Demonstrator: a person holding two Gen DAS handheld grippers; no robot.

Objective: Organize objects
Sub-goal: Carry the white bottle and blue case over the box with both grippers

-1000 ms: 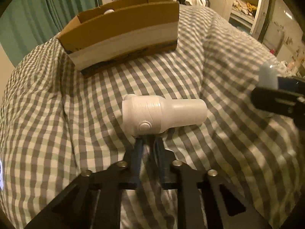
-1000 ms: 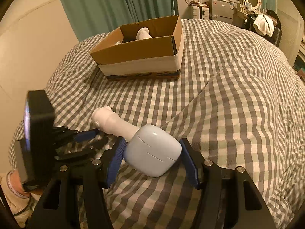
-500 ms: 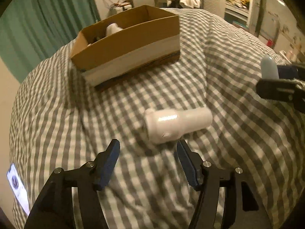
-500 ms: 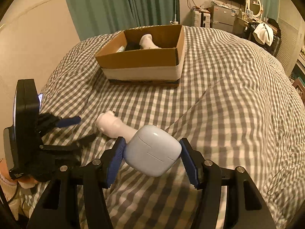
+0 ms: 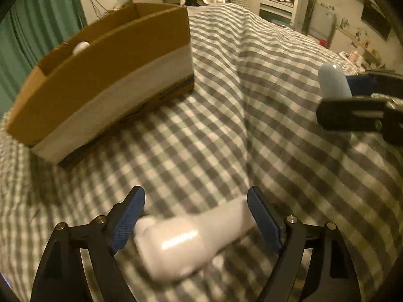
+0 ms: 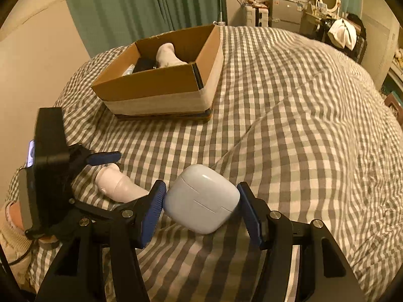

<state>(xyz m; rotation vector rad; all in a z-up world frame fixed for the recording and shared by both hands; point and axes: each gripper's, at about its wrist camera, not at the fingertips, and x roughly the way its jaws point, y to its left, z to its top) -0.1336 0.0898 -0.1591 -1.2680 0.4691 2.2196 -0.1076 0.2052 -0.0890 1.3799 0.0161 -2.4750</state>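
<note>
A white bottle-shaped plastic piece [image 5: 186, 239] lies on the checked bedspread between the open fingers of my left gripper [image 5: 199, 211]; it also shows in the right wrist view [image 6: 118, 185]. My right gripper [image 6: 201, 201] is shut on a white earbuds case [image 6: 201, 198] and holds it above the bed. The case also shows at the right of the left wrist view [image 5: 333, 83]. An open cardboard box [image 6: 161, 85] stands farther back on the bed, with a similar white piece [image 6: 167, 55] and a dark item inside.
The checked bedspread [image 6: 289, 125] has folds and a ridge running across it. Green curtains [image 6: 141, 7] hang behind the box. Shelves, furniture and clutter [image 6: 302, 7] stand beyond the far side of the bed.
My left gripper went from shut to open and has moved forward, so the white piece now lies between its fingers. My right gripper still holds the case, a little higher.
</note>
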